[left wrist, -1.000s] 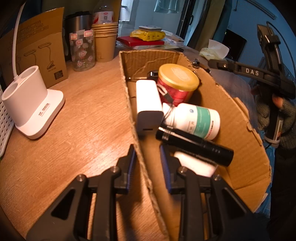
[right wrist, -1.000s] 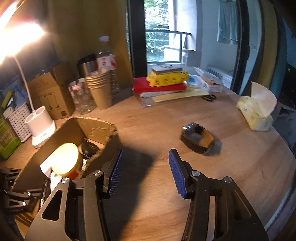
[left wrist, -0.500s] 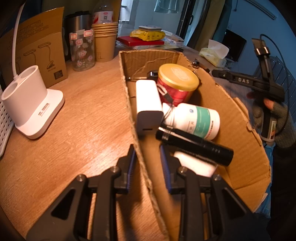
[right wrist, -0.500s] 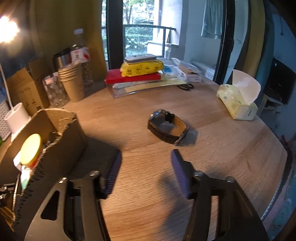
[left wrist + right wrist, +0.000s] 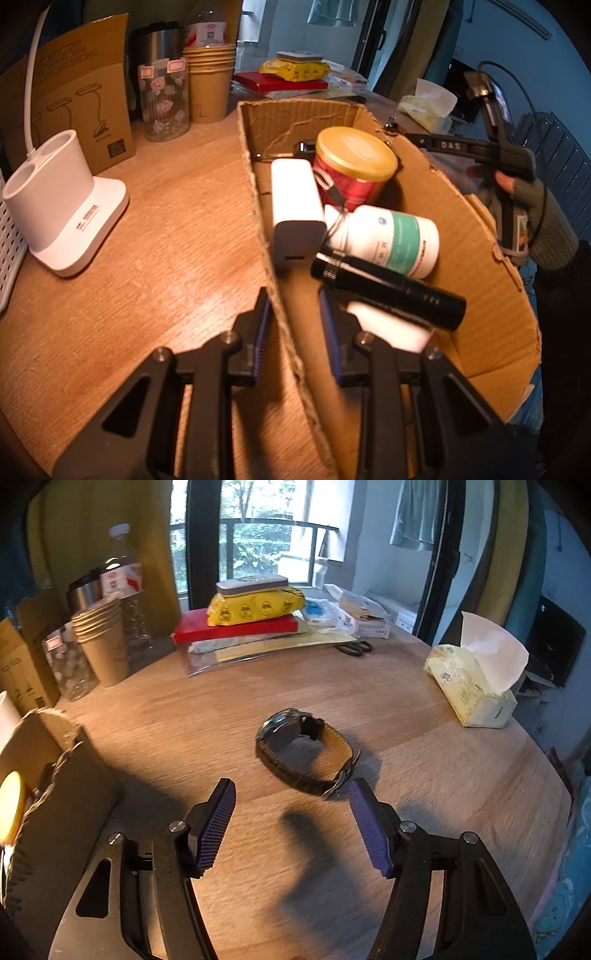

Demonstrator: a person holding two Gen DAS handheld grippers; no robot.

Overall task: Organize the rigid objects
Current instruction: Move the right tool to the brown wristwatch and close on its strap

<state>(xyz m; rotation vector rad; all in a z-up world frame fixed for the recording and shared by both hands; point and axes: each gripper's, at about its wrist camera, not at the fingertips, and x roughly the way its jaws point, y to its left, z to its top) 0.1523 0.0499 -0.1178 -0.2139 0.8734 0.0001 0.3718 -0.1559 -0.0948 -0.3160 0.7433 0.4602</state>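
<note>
My left gripper [image 5: 293,325] straddles the near wall of a cardboard box [image 5: 280,291], one finger on each side, with gaps to the wall. The box holds a white power bank [image 5: 295,203], a red tin with a gold lid [image 5: 354,166], a white bottle with a green label [image 5: 395,236] and a black flashlight [image 5: 388,288]. My right gripper [image 5: 291,827] is open and empty, just short of a dark-strapped wristwatch [image 5: 306,753] lying on the wooden table. The box corner shows at the left of the right wrist view [image 5: 55,775].
A white lamp base [image 5: 55,210], a glass jar [image 5: 164,96], stacked paper cups [image 5: 210,81] and a cardboard carton [image 5: 74,96] stand left of the box. A tissue pack [image 5: 472,686], scissors [image 5: 354,648], a red book with a yellow pack [image 5: 255,605] and a water bottle [image 5: 125,587] lie farther back.
My right gripper swung right, away from the box, and closed in on the wristwatch, now just ahead of its fingertips. The left gripper and box stayed put.
</note>
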